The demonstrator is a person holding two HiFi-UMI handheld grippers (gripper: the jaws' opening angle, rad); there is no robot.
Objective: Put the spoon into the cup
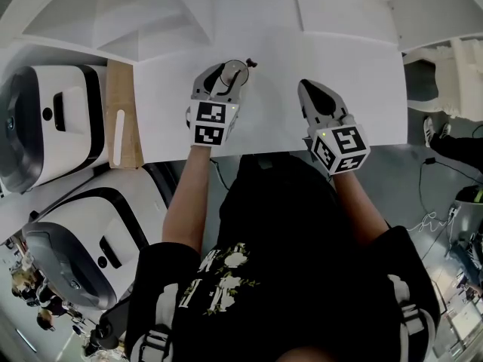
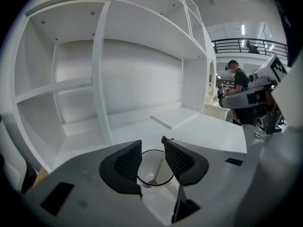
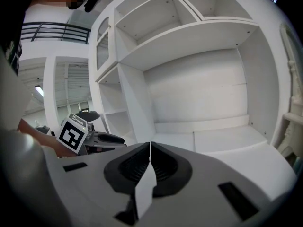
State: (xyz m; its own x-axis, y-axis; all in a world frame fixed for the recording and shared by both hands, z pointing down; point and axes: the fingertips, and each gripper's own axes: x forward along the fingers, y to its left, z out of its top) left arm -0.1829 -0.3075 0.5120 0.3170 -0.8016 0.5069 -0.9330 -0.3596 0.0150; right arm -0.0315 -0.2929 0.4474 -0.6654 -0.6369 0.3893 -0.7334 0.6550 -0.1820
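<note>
- The left gripper (image 2: 152, 148), low in the centre of the left gripper view, holds its jaws spread over a clear glass cup (image 2: 144, 169); neither pad presses on anything.
- The right gripper (image 3: 150, 145), at the lower centre of the right gripper view, has its jaws pressed together with nothing between them.
- The spoon (image 2: 158, 164) stands inside the cup, bowl at the bottom, handle leaning up toward the right-hand jaw; its dark tip shows just beside that jaw's end, and whether the two touch cannot be told.
- The cup has a thin dark rim and sits upright on the white table (image 1: 166, 89), in the upper centre of the head view, under the left gripper's tips.
- Count: one cup, one spoon, two grippers, and one wooden board (image 1: 123, 111) lying at the table's left edge.
</note>
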